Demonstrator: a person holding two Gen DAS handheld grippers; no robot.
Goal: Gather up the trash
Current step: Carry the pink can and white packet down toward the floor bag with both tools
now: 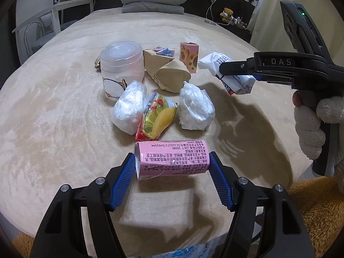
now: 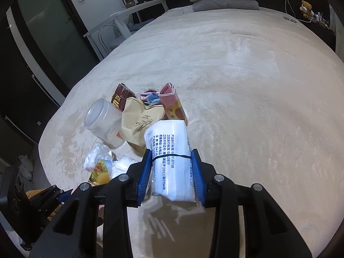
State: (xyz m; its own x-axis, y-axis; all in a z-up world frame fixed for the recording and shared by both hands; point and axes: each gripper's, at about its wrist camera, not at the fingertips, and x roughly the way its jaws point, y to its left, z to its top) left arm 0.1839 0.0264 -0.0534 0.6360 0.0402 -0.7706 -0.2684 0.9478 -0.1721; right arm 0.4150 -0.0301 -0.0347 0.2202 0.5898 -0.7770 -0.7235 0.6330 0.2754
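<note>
My left gripper (image 1: 172, 161) is shut on a pink carton (image 1: 172, 160), held crosswise between its blue pads just above the bed. My right gripper (image 2: 171, 167) is shut on a white printed packet (image 2: 169, 157); from the left wrist view the packet (image 1: 234, 75) hangs in the air to the right of the pile. On the beige bed lies a trash pile: a clear plastic jar (image 1: 122, 64), brown paper bags (image 1: 169, 75), a pink patterned carton (image 1: 189, 56), two white plastic wads (image 1: 131, 109) (image 1: 195, 107) and a colourful fruit wrapper (image 1: 157, 118).
The beige bedspread (image 1: 53, 118) spreads all around the pile. Folded grey bedding (image 1: 153, 1) lies at the bed's head. A white chair (image 1: 43, 25) stands at the left, a teddy bear (image 1: 226, 14) on a shelf at the back right. A plastic bag (image 1: 189, 251) shows below the bed's edge.
</note>
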